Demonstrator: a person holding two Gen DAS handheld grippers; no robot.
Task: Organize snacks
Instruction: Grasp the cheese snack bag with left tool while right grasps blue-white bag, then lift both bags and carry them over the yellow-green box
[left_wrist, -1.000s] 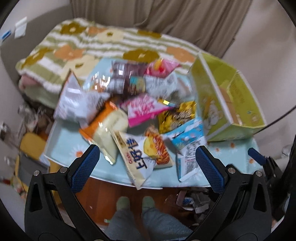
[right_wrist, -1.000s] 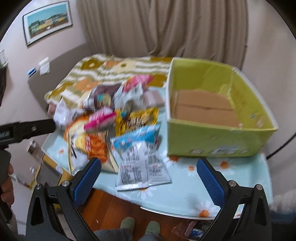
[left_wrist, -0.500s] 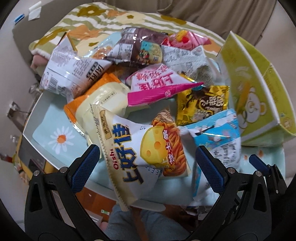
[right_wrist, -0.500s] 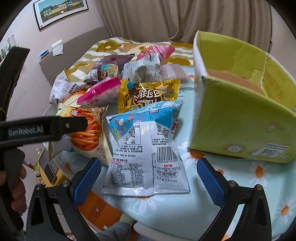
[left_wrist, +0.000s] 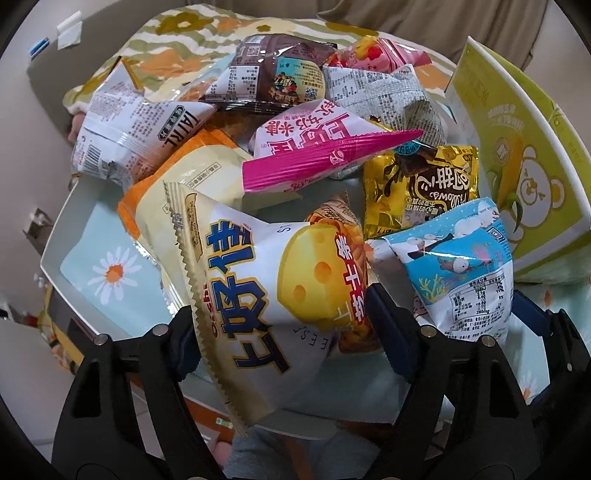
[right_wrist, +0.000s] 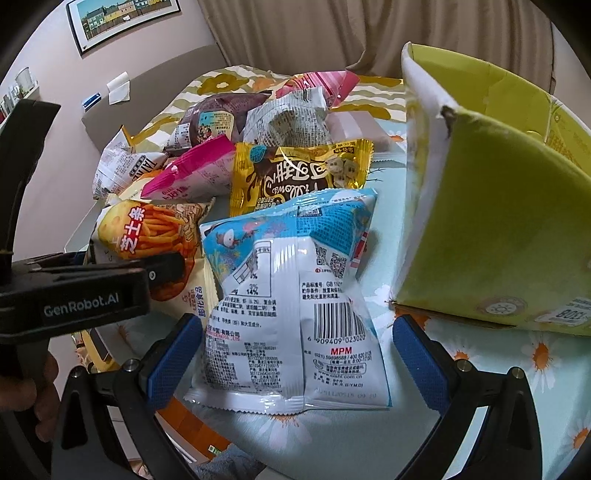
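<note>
The left gripper (left_wrist: 279, 321) has just been closing, and its jaws now stand on either side of the cheese-stick bag (left_wrist: 280, 291), the nearest packet, which overhangs the near edge of the tabletop (left_wrist: 92, 273); the pads appear to touch the bag's flanks, but a firm pinch cannot be confirmed. Judgement: the step in hand is securing this bag, so the closure should be completed on the puffed body rather than the crimped seam, gently enough not to crush the contents, and the lift should go straight up to avoid dragging the orange-and-cream bag (left_wrist: 192, 173) lying partly under it. The right gripper (right_wrist: 297, 350) is wide open and holds nothing; the blue-and-white fish bag (right_wrist: 291, 306) lies back-side up between its jaws, with clear gaps to both pads. It should be centred before closing, as the packet is slick and air-filled. Just beyond lie the yellow chocolate packet (right_wrist: 299, 177) and the pink packet (left_wrist: 325, 155), then the brown packet (left_wrist: 273, 74) and the white printed packet (left_wrist: 384, 92) at the far side. The green cardboard box (right_wrist: 491, 236) stands on the tabletop just right of the pile, open at the top, and is the probable destination. Risk noted: its near wall is tall, so each bag must clear the rim before release. A striped flowered blanket (left_wrist: 184, 48) lies behind.
</note>
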